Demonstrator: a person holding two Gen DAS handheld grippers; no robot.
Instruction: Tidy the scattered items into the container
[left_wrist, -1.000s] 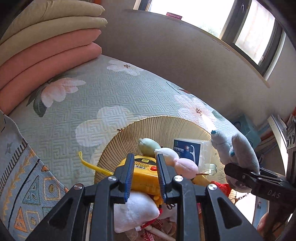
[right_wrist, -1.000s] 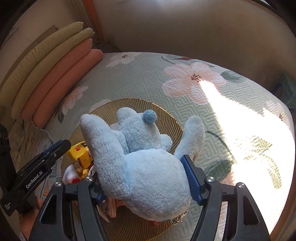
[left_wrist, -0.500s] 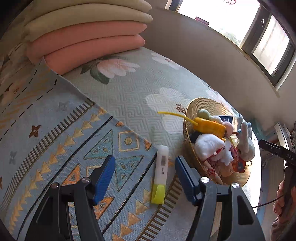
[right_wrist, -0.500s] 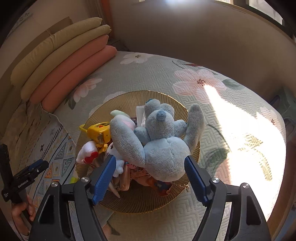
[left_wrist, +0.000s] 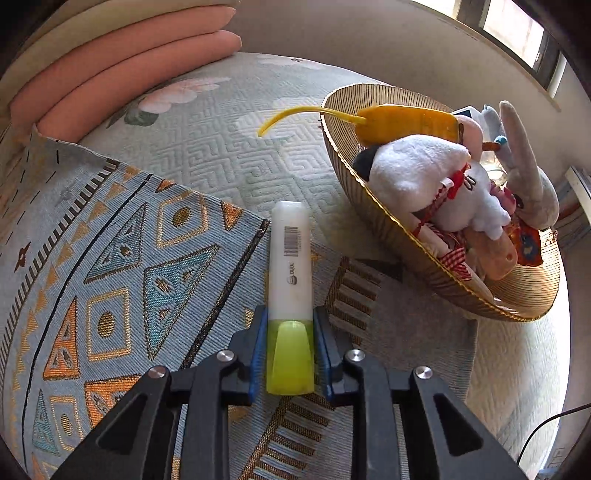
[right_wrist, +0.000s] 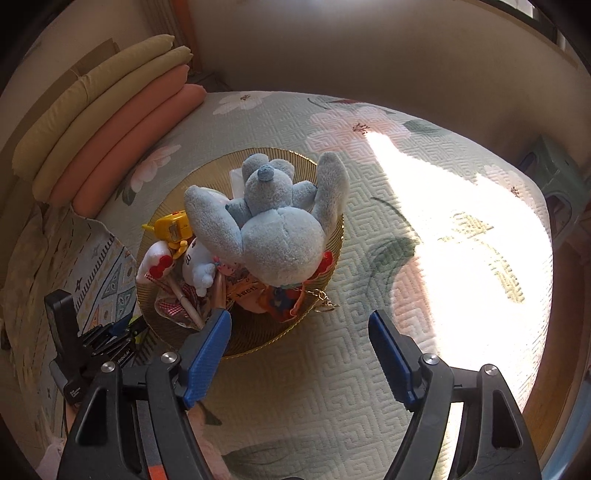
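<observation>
Since the earlier frame, left hand-held gripper (left_wrist: 290, 356) is leaving the basket (left_wrist: 399, 236) and coming down over the highlighter (left_wrist: 290, 288) on the patterned rug (left_wrist: 122, 266); its jaws have just been closing, and both blue pads are now pressing the yellow-green cap end, white barrel pointing away toward the quilted mat (left_wrist: 207, 147). Right hand-held gripper (right_wrist: 299, 354) is standing wide open and empty, drawing back from the basket (right_wrist: 258, 332), having released the blue plush (right_wrist: 273, 225), which is now lying on top of the pile. Contents of basket, as far as visible: blue plush, white plush with red bow (left_wrist: 424, 177), yellow tape measure (left_wrist: 402, 122) with its strap trailing over the rim, a small box, and assorted small toys underneath. Progress, judged: task is nearing completion; the highlighter is the only loose item showing outside the basket, lying just beside its near wall and not yet lifted. Remaining: lifting it and dropping it in. Surroundings: stacked pink and pale green cushions (right_wrist: 110, 125) are sitting well apart at the mat's far edge; a bright sun patch is falling on the mat. Obstructions: the basket is heaped high, so the highlighter may roll off the plush pile; the raised rim is standing between pen and pile.
</observation>
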